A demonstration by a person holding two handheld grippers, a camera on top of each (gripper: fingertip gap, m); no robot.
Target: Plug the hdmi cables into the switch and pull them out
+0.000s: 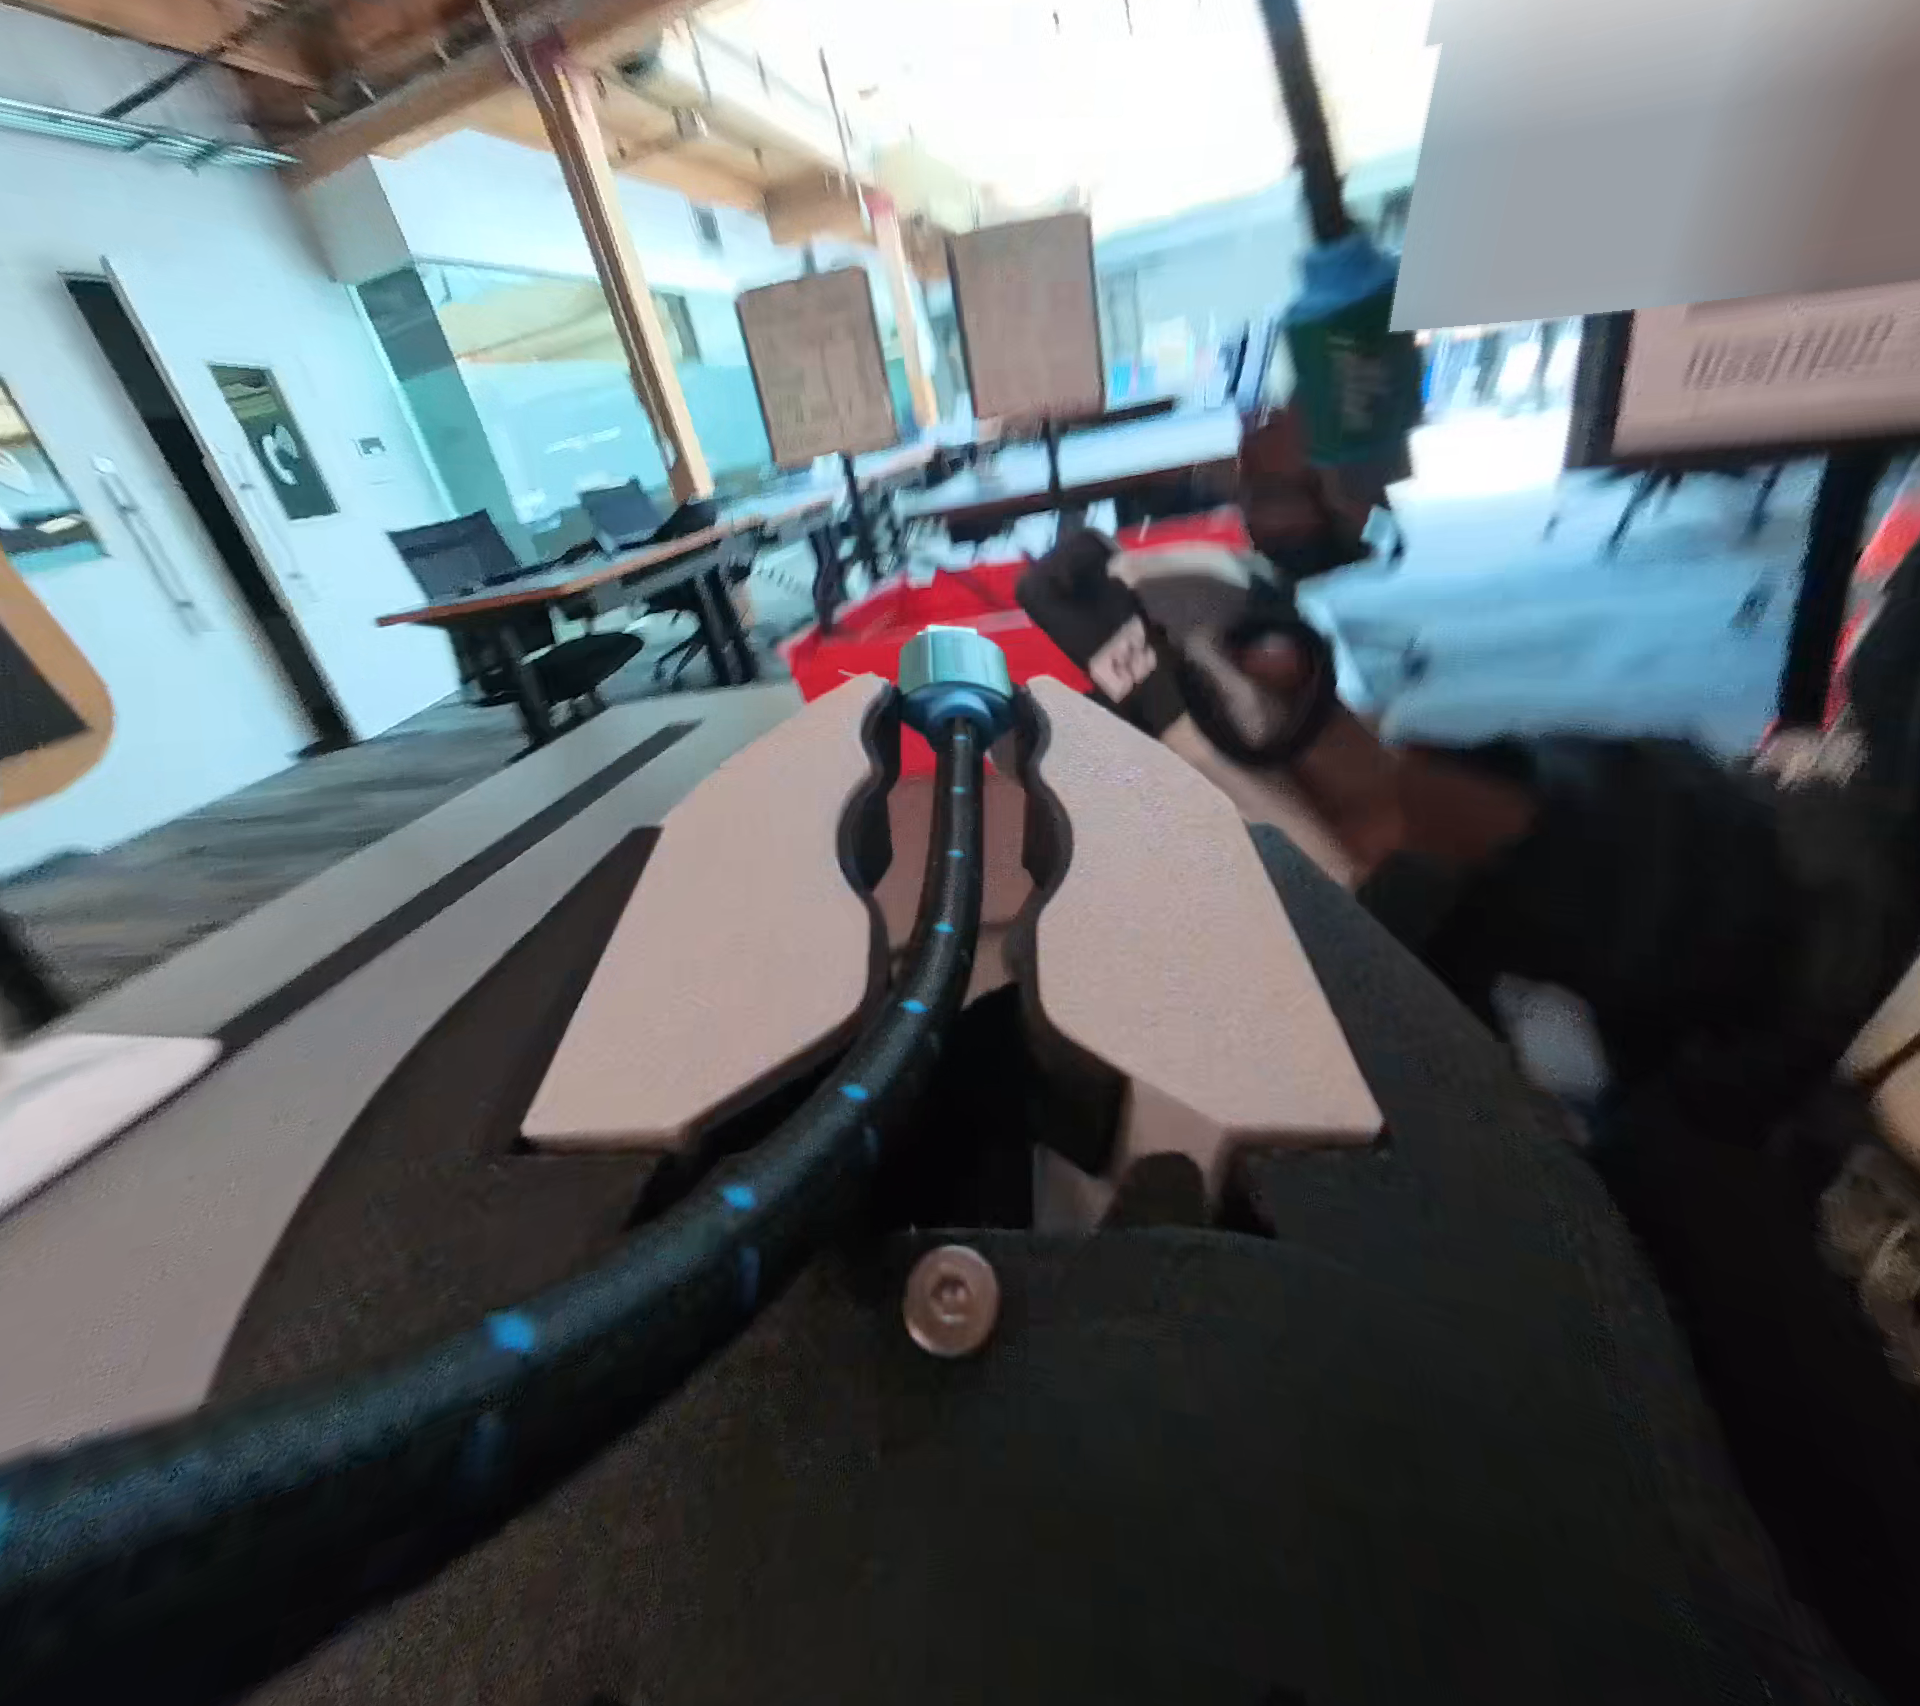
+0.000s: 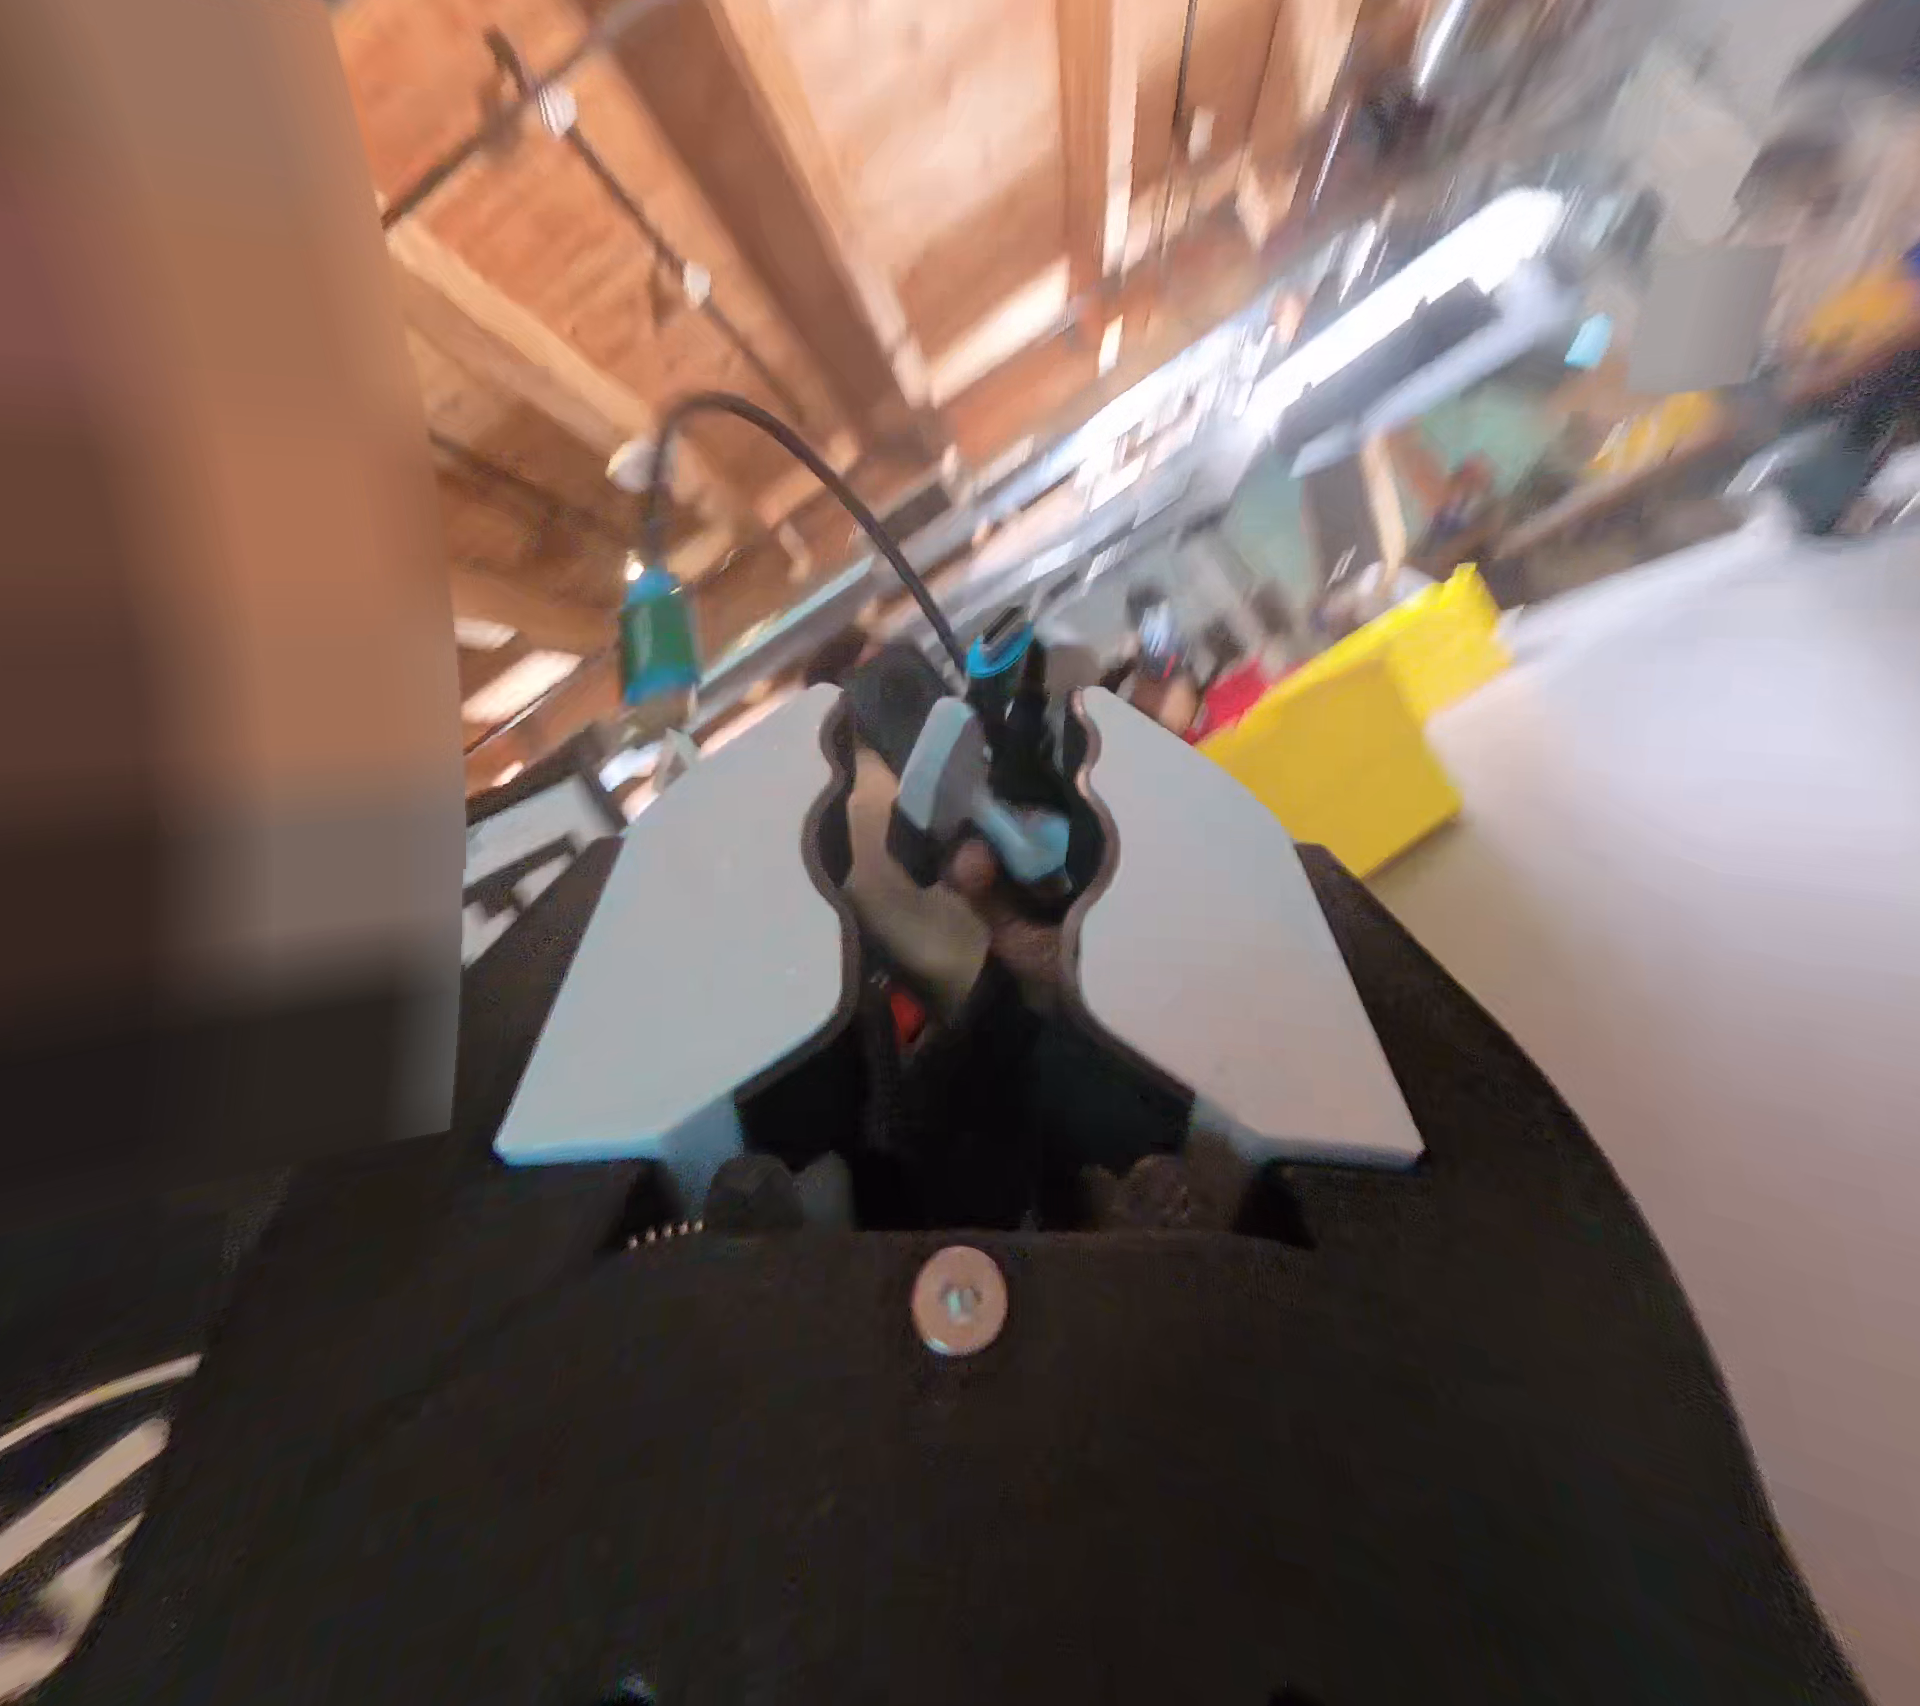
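Left gripper (image 1: 951, 700) fingers clamp HDMI cable (image 1: 940, 908) plug; right gripper (image 2: 961, 721) fingers' grip unclear. Judgement: align plug squarely before pushing.

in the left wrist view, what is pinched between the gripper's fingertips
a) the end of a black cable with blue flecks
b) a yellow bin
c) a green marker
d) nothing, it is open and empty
a: the left gripper is shut on the black cable with blue flecks, which runs back between the tan fingers, its silver and blue connector end poking out at the tips.
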